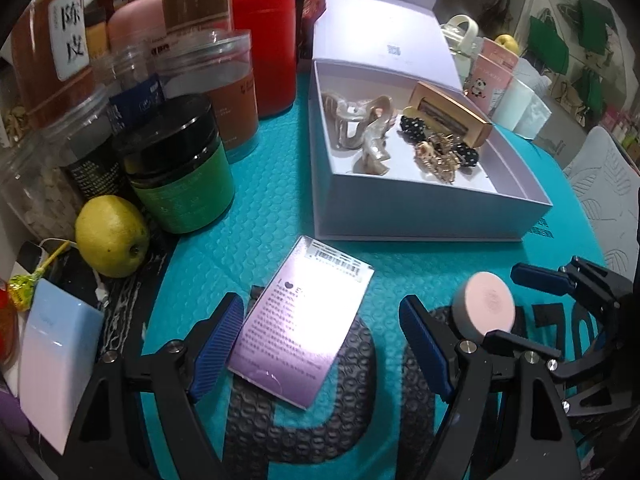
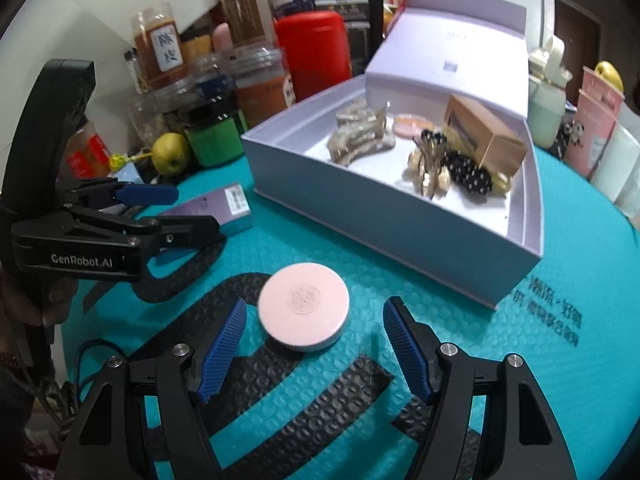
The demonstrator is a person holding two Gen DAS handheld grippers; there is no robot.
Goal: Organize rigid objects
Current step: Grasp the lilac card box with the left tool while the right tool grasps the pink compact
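Pink compact (image 2: 303, 306) and purple box (image 1: 298, 320) are lying on the teal mat (image 2: 460, 340), near the open lavender box (image 2: 380, 216).
You are holding left gripper (image 1: 322, 344) spread over the purple box and right gripper (image 2: 314, 346) spread around the compact, pinching nothing.

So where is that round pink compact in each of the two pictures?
Left wrist view: the pink compact sits low on the right, by the right gripper.
Right wrist view: pink compact low in the centre, just ahead of the open right gripper.
Shared landmark: the open lavender box behind it.
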